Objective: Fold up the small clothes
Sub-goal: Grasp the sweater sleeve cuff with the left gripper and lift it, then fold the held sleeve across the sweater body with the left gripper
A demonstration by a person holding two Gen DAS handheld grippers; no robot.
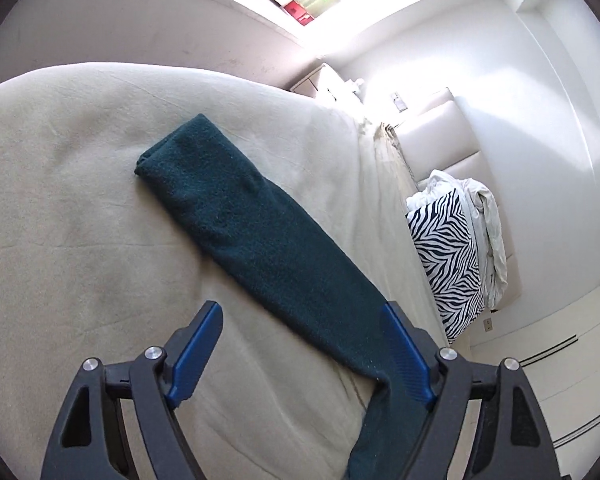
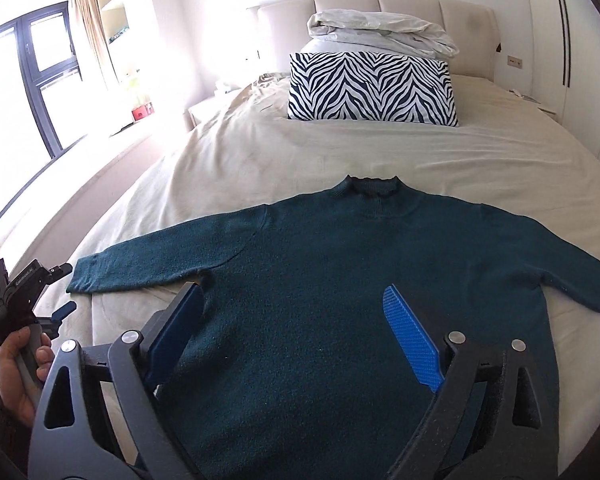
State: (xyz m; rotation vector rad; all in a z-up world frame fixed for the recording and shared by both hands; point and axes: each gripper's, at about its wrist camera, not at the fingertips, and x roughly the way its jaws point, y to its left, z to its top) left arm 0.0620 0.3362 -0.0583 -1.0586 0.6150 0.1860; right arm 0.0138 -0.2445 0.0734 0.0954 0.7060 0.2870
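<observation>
The bed carries the sweater spread flat, sleeves out, nothing folded yet; every fold is left. Right gripper hovers over its body, left gripper over one sleeve, both jaws spread, pinching nothing

You are seeing only one bit of lettering: small white print running along the black body of the left gripper, at the right wrist view's left edge, too tiny to be reading.
</observation>
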